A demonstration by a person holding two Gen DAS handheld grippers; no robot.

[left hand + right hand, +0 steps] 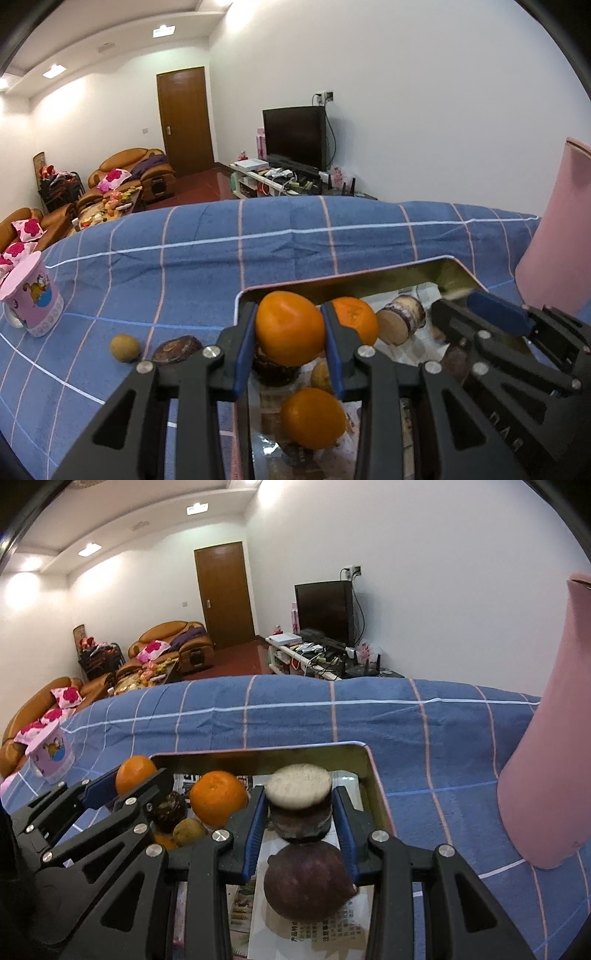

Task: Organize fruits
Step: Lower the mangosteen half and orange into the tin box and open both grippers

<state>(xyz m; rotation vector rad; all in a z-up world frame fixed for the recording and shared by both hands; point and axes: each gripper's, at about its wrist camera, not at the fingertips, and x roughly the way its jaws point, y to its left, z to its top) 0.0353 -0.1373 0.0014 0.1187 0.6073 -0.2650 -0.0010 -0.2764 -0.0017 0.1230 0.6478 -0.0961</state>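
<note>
Blue checked cloth [295,236] covering surface, metal tray [369,771] sitting on it — left hand-held gripper [290,328] clamping orange [288,325] above tray; right hand-held gripper [300,812] gripping sugarcane chunk [299,801] over dark fruit [306,878].

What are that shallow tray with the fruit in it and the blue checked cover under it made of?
The tray looks like thin metal, probably tin: its inner wall is shiny and mirrors the contents, with a rolled rim. Printed paper lines its floor. The cover looks like woven cotton cloth: matte, slightly fuzzy, with soft creases and folds along the far edge. Neither can be confirmed by sight alone.
</note>
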